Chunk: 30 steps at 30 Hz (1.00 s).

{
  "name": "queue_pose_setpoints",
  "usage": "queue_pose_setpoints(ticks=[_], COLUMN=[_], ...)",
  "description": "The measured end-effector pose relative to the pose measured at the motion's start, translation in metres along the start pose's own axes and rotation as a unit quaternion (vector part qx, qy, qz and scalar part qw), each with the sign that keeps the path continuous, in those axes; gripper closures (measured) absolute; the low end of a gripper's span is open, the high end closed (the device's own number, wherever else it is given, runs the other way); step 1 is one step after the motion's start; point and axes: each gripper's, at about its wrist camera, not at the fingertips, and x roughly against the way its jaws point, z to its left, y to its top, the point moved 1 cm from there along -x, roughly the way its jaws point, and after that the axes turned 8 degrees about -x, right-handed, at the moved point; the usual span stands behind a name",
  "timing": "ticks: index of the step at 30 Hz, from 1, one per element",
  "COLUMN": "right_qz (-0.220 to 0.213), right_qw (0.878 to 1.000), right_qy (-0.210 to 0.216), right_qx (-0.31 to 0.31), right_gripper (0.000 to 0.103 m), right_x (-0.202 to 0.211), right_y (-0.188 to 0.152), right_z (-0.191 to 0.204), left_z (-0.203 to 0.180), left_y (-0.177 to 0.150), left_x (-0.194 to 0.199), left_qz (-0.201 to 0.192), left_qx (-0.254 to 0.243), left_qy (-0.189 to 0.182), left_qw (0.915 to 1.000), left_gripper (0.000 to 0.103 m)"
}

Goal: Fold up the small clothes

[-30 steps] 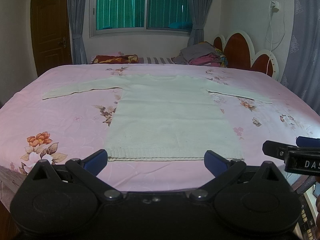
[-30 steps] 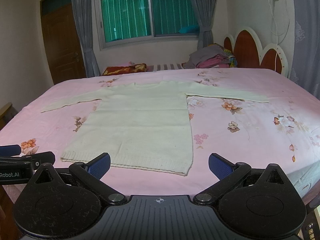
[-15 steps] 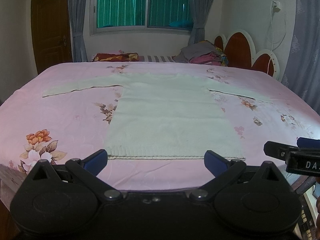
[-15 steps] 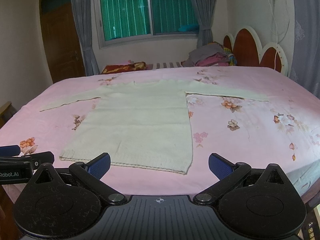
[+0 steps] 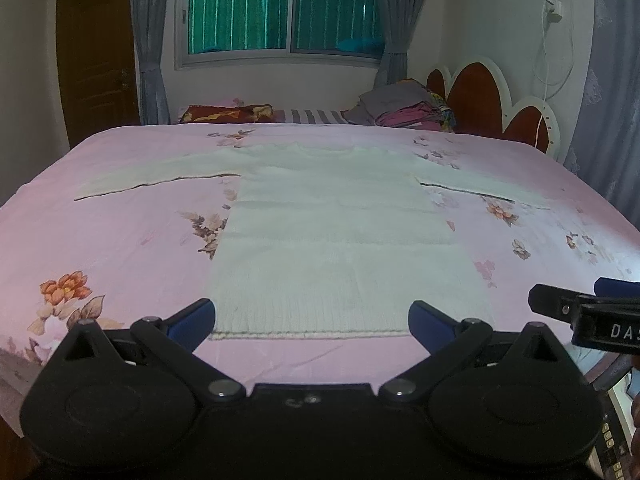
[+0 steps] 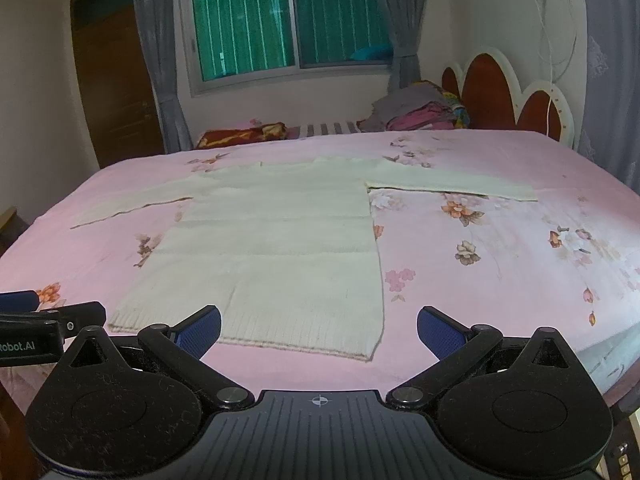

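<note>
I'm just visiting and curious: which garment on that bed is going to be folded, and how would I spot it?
Look at the big bed with the pink floral sheet. Spread flat in its middle, sleeves stretched out to both sides, lies a cream knitted sweater. Unlike the heaped grey and pink clothes by the headboard, it is pale, plain and lies alone.

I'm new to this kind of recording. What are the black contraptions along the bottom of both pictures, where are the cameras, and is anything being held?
Each picture comes from a camera mounted on a handheld claw, looking forward along its two blue-tipped fingers. The left claw and right claw are both open and hold nothing; each one also shows at the edge of the other's view. Ahead, a cream long-sleeved sweater lies flat, sleeves spread, on a bed with a pink floral sheet. A pile of clothes sits by the headboard.
</note>
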Motion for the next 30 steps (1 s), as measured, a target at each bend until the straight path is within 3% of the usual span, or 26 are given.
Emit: queue_pose_setpoints(ticks=[13,17,23,30], right_qz=[-0.001,-0.003,-0.017,-0.023], right_qw=[1.0,1.0,0.999,0.996], right_qy=[-0.02,-0.028,-0.042,-0.077], right_qx=[0.0,-0.003,-0.017,-0.035], right_gripper=[0.0,0.0,0.0,0.0], right_x=[-0.066,-0.088,-0.12,-0.148], right_y=[0.041,0.056,0.085,0.106], right_z=[0.009,0.015,0.024,0.01], left_z=[0.023,0.032,0.049,0.046], left_y=[0.043,0.059,0.088,0.093], left_x=[-0.065,-0.087,-0.111,-0.155], left_qz=[-0.015,0.0,-0.018,0.009], left_qx=[0.01,-0.005,-0.016,-0.023], left_qy=[-0.028,-0.034,-0.061,-0.089], left_qw=[0.9995,0.9994,0.9978,0.9957], left_gripper=[0.001,0.001,0.0,0.0])
